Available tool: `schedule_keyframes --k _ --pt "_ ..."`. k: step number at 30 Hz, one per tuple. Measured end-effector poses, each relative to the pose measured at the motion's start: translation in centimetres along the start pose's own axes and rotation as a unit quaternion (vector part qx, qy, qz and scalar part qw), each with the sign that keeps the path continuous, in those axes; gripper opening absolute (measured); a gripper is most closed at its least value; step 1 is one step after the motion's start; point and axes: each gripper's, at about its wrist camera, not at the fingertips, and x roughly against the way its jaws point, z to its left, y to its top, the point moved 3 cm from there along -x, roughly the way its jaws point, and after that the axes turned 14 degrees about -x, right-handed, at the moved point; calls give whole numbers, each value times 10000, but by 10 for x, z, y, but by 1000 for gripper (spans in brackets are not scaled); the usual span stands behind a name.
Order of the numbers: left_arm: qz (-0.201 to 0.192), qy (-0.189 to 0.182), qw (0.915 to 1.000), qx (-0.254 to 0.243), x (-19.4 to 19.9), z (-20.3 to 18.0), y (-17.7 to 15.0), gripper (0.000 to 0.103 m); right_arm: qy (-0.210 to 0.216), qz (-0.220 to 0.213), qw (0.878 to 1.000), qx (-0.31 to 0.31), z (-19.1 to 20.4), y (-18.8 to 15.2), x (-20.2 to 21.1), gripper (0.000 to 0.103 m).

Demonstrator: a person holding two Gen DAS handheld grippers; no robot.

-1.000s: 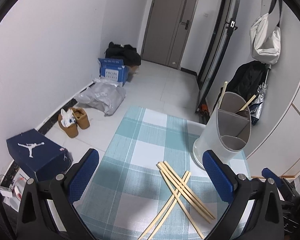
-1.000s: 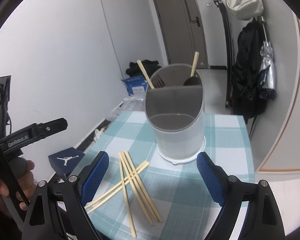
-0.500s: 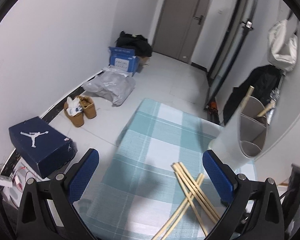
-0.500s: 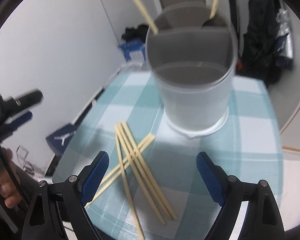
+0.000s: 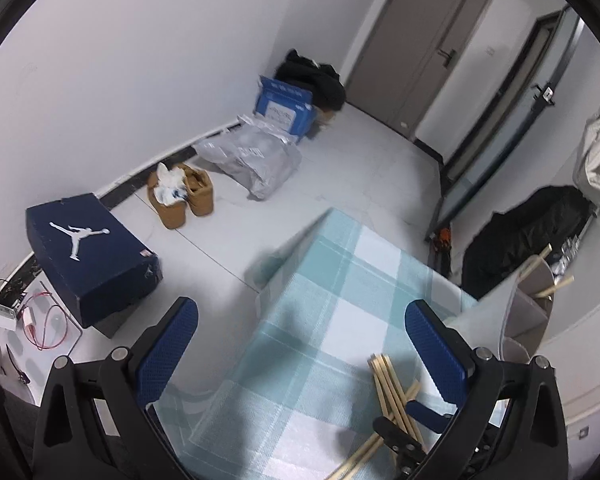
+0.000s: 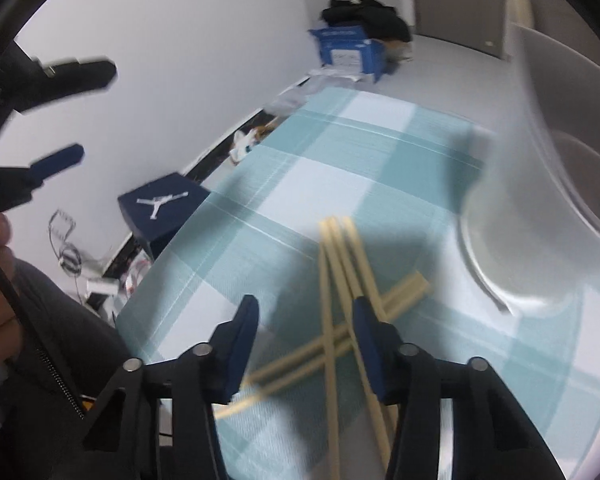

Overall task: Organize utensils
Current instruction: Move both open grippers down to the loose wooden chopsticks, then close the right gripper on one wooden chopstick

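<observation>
On the desk w/ the teal-and-white checked cloth (image 6: 340, 184), the pale wooden chopsticks (image 6: 342, 264) lay in a loose crossed pile, several long ones fanned together and others lying across them. Your right tool (image 6: 306, 320) hung low over that pile w/ its blue-padded fingers (image 6: 244, 336) partly spread, narrower than your left one's; nothing was pinched between them. One finger sat to the left of the sticks, the other over them, but the right view was blurred, so I couldn't tell if a pad touched wood.

Just right of the pile stood the translucent white plastic utensil holder w/ grey dividers (image 6: 540, 208), filling the right edge of that view. In the left view the same holder (image 5: 528, 308) showed at the far right w/ a couple of wooden handles (image 5: 556, 284) sticking out of a rear compartment.

Your left tool (image 5: 300, 340) was held off the desk's left side, fingers spread wide, gripping nothing. The chopsticks (image 5: 388, 388) appeared near its right finger, at the bottom of that view.

On the floor beyond: a navy shoe box w/ a white jumping-figure logo (image 5: 88, 256), a pair of tan boots (image 5: 180, 196), a grey plastic bag (image 5: 252, 160), and a blue carton (image 5: 284, 104) by the wall.
</observation>
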Motion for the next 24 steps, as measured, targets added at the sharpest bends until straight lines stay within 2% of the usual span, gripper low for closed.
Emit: schedule_keyframes --k 6,10,14,18,24 --pt "-53 -6 10000 -39 1 3 2 102 -291 340 9989 166 5 11 -25 28" --pt "-10 -21 10000 -23 -2 6 3 102 -309 340 9988 165 3 15 -25 28" --pt "-32 -2 10000 48 -1 10 5 102 -505 335 9975 374 9 16 -27 21" --pt "-62 69 9999 85 -1 14 5 102 -437 256 9973 525 19 15 -21 21" --pt "-75 94 9999 105 0 16 5 102 -563 474 9961 489 16 11 -30 22"
